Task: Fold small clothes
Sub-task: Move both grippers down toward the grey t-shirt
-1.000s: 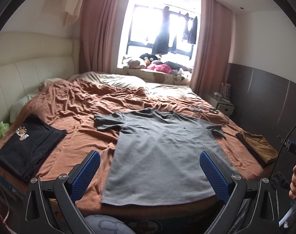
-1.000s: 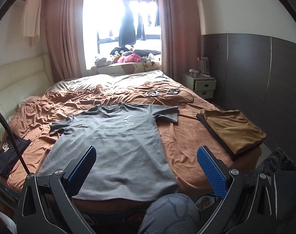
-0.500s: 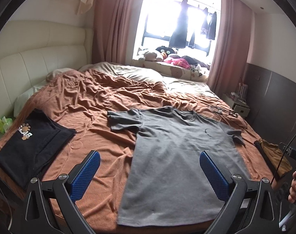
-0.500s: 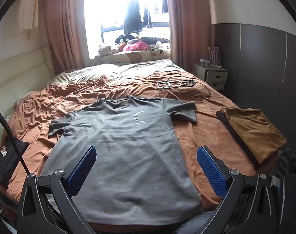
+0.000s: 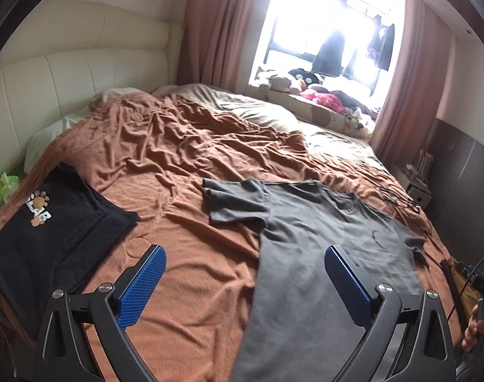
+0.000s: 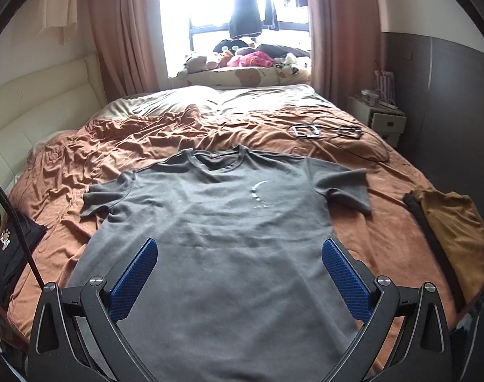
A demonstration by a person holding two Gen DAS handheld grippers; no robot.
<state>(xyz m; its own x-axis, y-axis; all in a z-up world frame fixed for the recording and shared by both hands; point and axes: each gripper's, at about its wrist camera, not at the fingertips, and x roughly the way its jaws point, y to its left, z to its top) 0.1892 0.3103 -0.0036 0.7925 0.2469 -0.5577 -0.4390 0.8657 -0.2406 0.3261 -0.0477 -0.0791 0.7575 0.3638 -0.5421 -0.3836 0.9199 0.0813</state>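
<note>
2 open grippers above T-shirt

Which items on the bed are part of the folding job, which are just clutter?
Job: grey T-shirt spread flat; folded black garment; folded brown garment; left gripper and right gripper, both open.

Clutter: cables, plush toys, green packet.

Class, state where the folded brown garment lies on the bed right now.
In the right wrist view the folded brown garment lies at the bed's right edge, right of the grey T-shirt, nearer than the white nightstand.
</note>
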